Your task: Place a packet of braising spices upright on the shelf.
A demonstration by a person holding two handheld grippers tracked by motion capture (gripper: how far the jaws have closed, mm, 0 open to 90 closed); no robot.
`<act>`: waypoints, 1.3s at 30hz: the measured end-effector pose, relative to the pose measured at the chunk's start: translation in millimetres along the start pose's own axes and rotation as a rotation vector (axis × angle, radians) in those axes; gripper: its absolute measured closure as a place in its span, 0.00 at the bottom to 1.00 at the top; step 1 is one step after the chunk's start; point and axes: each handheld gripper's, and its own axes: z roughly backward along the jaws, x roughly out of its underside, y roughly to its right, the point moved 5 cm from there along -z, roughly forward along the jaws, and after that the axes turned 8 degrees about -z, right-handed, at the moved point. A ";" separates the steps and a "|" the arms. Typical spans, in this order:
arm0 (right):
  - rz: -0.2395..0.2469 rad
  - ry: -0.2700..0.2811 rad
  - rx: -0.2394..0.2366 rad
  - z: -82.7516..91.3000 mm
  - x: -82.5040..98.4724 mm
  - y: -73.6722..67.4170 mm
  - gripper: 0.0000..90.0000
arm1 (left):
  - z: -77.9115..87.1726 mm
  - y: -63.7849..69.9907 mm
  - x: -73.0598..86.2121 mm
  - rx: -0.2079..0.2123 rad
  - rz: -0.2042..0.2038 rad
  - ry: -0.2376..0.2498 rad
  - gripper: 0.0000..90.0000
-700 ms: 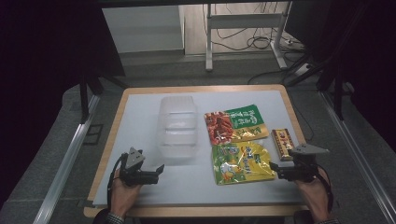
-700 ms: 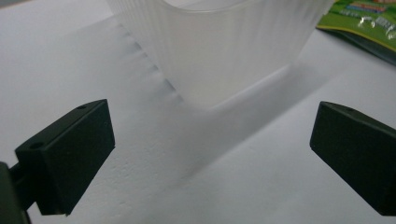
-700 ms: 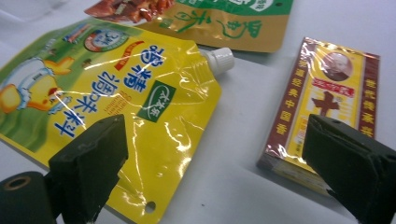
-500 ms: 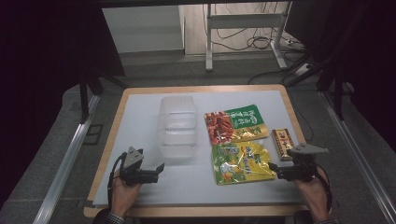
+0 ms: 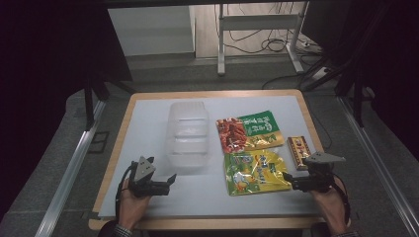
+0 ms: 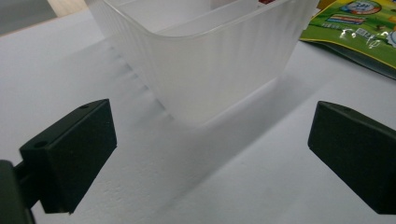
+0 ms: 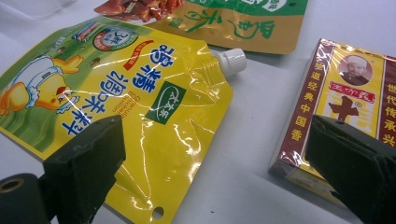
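Note:
A clear ribbed plastic container [image 5: 189, 136] with inner dividers stands in the middle of the white mat. Just short of its near wall [image 6: 210, 60], my left gripper [image 5: 169, 183] [image 6: 212, 135] rests low at the front left, open, with bare mat between the jaws. A yellow spouted pouch [image 5: 257, 170] [image 7: 130, 93] lies to the right of the container, and a green and red snack pouch [image 5: 249, 131] [image 7: 233, 18] lies behind it. A brown and gold box [image 5: 299, 150] [image 7: 345, 93] lies at the right edge. My right gripper [image 5: 289, 181] [image 7: 215, 149] is open, between the pouch's corner and the box.
The white mat [image 5: 148, 123] covers a wooden table [image 5: 212, 94] with a narrow rim. Metal rails [image 5: 69, 173] run along both sides on the floor. A stand and cables [image 5: 257, 39] sit beyond the far edge.

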 end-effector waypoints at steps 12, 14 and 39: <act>-0.006 0.008 0.003 1.9 -0.9 0.5 0.06 | 1.5 8.8 -5.6 0.036 -0.005 0.027 0.02; -0.008 0.010 0.003 2.1 -0.9 0.4 0.06 | 1.0 11.8 -6.6 0.029 -0.019 0.010 0.01; -0.006 0.018 0.001 2.8 -1.5 0.2 0.06 | 3.5 41.6 -24.8 0.128 -0.057 0.039 0.00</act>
